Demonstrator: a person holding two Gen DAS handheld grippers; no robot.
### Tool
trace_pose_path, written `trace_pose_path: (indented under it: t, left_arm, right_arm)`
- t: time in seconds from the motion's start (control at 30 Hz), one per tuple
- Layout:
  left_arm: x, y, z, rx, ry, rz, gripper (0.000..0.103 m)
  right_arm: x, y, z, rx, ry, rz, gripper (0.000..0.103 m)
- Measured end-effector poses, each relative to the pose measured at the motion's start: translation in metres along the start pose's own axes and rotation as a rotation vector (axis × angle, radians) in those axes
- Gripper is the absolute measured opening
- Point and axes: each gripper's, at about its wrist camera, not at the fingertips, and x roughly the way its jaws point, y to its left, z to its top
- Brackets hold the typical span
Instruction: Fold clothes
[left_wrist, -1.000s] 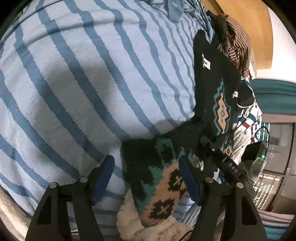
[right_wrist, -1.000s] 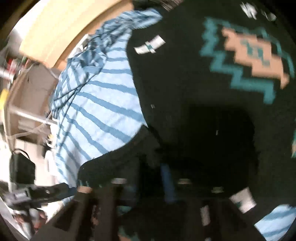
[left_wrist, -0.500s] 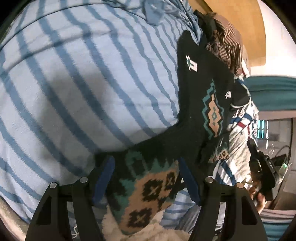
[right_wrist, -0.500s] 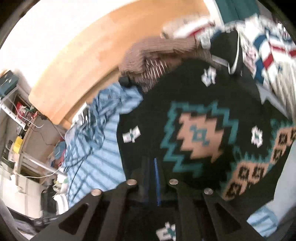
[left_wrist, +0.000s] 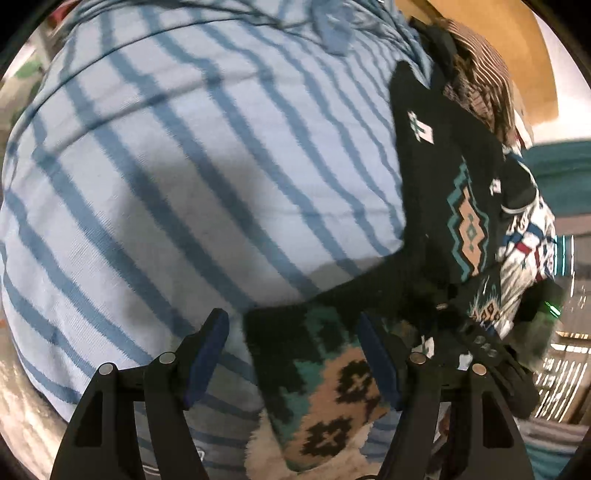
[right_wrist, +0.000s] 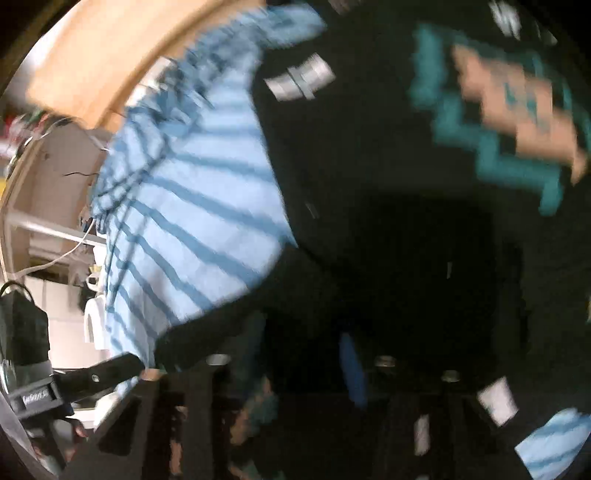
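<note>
A black patterned sweater (left_wrist: 439, 173) with teal and tan knitted motifs is seen spread over a light blue striped garment (left_wrist: 177, 177). A sleeve of the sweater (left_wrist: 325, 373), patterned in tan, teal and black, is found directly between the fingers of the left gripper (left_wrist: 295, 350), running from there up and to the right into the body of the sweater. The left gripper's blue-padded fingers (left_wrist: 210, 350) are held wide apart, and the sleeve is straddled rather than pinched; whether the pads touch the fabric cannot be told. The sleeve's left edge lies just inside the left finger, and the striped cloth shows bare in the narrow gap between them. To the left of and ahead of that gripper, a broad stretch of striped fabric is left uncovered. A fleecy white patch (left_wrist: 266, 450) is seen beneath the sleeve's lower end.

In the right wrist view, heavily blurred, the sweater's black body fills the area ahead of the right gripper (right_wrist: 332, 373). One blue pad (right_wrist: 352, 373) is made out in the dark cloth; the spread of the jaws cannot be told. The sweater's left edge is seen against the striped garment, ahead and to the left of that gripper.

Beyond the sweater, to the right of the left gripper, a heap of other clothes (left_wrist: 524, 236) is piled, and a wooden headboard (left_wrist: 509, 48) stands past it.
</note>
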Motion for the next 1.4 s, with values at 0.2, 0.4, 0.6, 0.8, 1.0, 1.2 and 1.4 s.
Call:
trace_pose_path:
  t: [0.2,0.4,0.6,0.8,1.0,1.2,1.4]
  left_arm:
    - [0.001,-0.007,0.004,-0.022,-0.021,-0.038,0.072]
    - [0.004,-0.068,0.036,0.043,-0.042,-0.177,0.072]
    - [0.035,-0.152,0.042,0.225,0.035,-0.125,0.072]
    - [0.082,-0.19,0.021,0.332,0.161,-0.044,0.072]
    - [0.104,-0.162,0.012,0.288,0.22,0.031,0.072]
    - [0.102,-0.155,0.01,0.294,0.212,0.069,0.072]
    - [0.098,-0.174,0.005,0.404,0.132,0.146,0.072]
  right_arm:
    - [-0.074,0.003,0.024,-0.051,-0.216,-0.006,0.008]
    - [-0.165,-0.056,0.049,0.065,-0.431,-0.179,0.008]
    - [-0.235,-0.144,0.074,0.267,-0.557,-0.342,0.022]
    - [-0.207,-0.197,0.053,0.445,-0.444,-0.323,0.068]
    - [-0.146,-0.22,0.027,0.509,-0.291,-0.238,0.069]
    - [-0.122,-0.259,0.037,0.645,-0.314,-0.187,0.069]
    - [-0.109,-0.266,0.051,0.614,-0.339,-0.189,0.021]
